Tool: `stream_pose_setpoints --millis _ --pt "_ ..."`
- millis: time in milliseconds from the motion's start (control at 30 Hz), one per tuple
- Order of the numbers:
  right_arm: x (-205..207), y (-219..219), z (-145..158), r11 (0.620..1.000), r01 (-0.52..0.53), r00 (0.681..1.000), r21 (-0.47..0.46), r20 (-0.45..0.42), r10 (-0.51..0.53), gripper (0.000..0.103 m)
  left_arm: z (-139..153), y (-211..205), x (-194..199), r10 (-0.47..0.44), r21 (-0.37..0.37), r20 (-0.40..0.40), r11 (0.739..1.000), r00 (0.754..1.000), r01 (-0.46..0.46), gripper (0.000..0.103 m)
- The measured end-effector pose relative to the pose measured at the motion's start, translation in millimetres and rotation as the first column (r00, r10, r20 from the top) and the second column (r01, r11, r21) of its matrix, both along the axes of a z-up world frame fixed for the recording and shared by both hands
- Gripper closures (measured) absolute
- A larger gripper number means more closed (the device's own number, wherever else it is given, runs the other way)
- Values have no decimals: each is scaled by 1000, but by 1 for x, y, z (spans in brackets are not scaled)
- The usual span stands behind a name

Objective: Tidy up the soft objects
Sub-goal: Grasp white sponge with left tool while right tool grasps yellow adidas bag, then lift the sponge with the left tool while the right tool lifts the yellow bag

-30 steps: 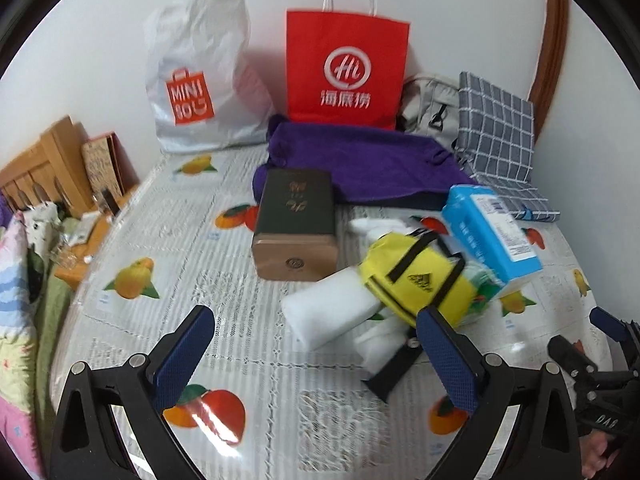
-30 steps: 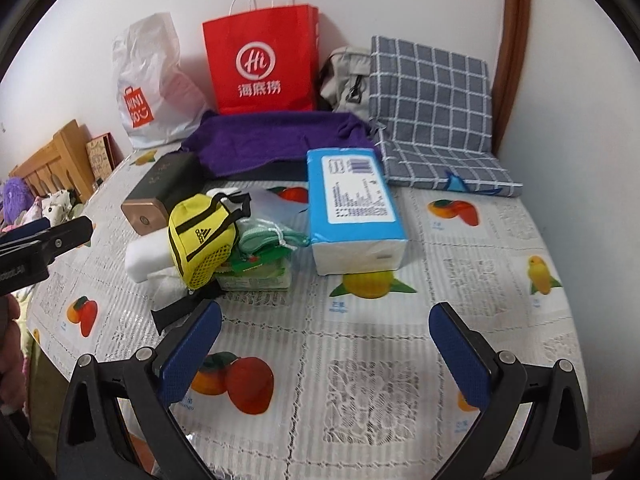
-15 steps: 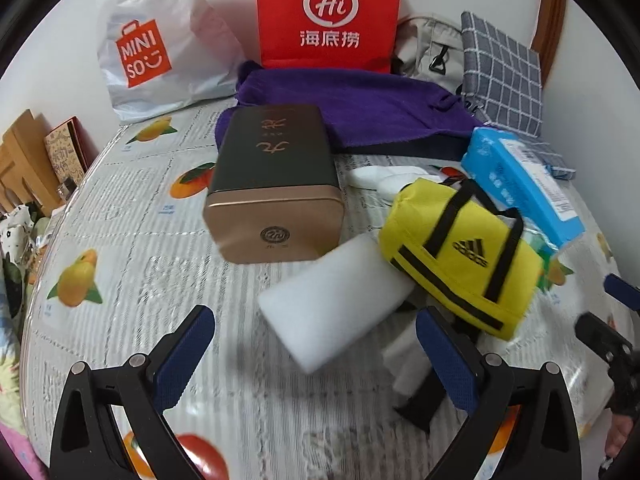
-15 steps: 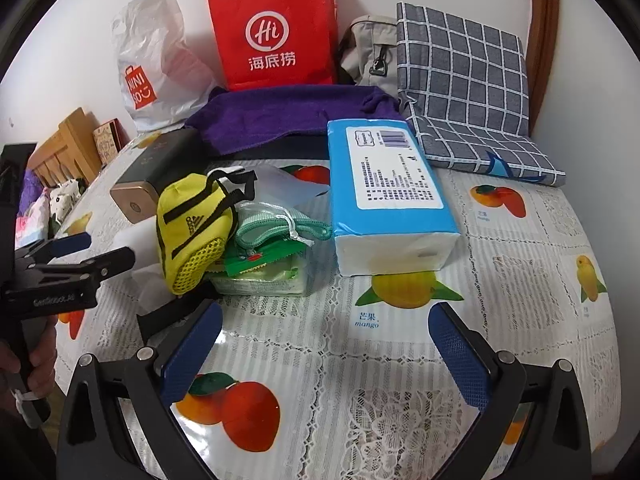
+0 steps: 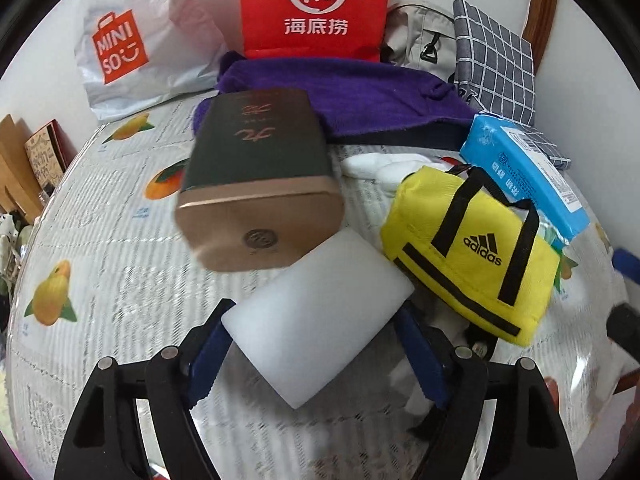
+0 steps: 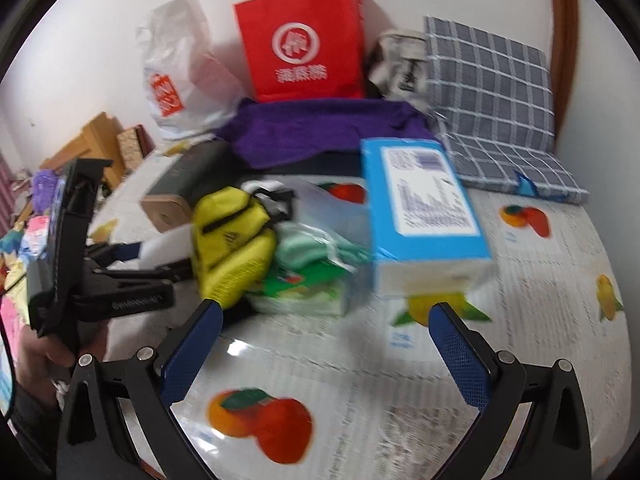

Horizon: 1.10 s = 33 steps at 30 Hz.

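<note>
White foam block [image 5: 320, 316] sits pinched in the left hand-held gripper [image 5: 316, 356]; the right hand-held gripper [image 6: 320, 344], spread, shows it mostly hidden behind the yellow bag [image 6: 232, 248].

Right wrist view motion-blurred, red paper bag [image 6: 301, 42] logo smeared, white foam block [image 6: 166, 245] mostly hidden behind yellow bag [image 6: 232, 246]

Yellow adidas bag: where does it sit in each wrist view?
Left wrist: yellow adidas bag right of centre, beside the white foam block.
Right wrist: left of centre, blurred, against the green packets.
Shared landmark: red paper bag at the wall.
</note>
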State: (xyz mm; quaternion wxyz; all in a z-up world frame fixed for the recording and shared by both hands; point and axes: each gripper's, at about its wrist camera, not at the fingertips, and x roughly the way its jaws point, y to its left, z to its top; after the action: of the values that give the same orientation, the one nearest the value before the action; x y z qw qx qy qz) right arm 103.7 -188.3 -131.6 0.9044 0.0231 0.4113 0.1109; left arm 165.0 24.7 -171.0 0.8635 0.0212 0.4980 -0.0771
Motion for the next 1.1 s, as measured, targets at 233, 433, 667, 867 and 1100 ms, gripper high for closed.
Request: stream_pose_setpoints --millis 233,433,667,867,1100 --pt "20 46 -1 992 -111 993 -61 29 113 6 0 37 -11 83 28 -16 996 996 -83 24" --pt "38 80 -22 966 -164 986 -199 -8 166 23 -3 57 -17 115 -5 -21 993 993 -115 24" --pt "34 75 -19 978 -163 986 -128 -3 164 75 -4 60 -22 117 -19 -19 993 993 -117 24" --pt "14 65 0 984 -174 983 -29 46 175 85 -2 58 -28 121 -13 -26 993 992 -121 24" --pt "-17 40 15 987 -157 985 27 77 154 87 -2 62 -36 183 5 -49 983 982 -183 24"
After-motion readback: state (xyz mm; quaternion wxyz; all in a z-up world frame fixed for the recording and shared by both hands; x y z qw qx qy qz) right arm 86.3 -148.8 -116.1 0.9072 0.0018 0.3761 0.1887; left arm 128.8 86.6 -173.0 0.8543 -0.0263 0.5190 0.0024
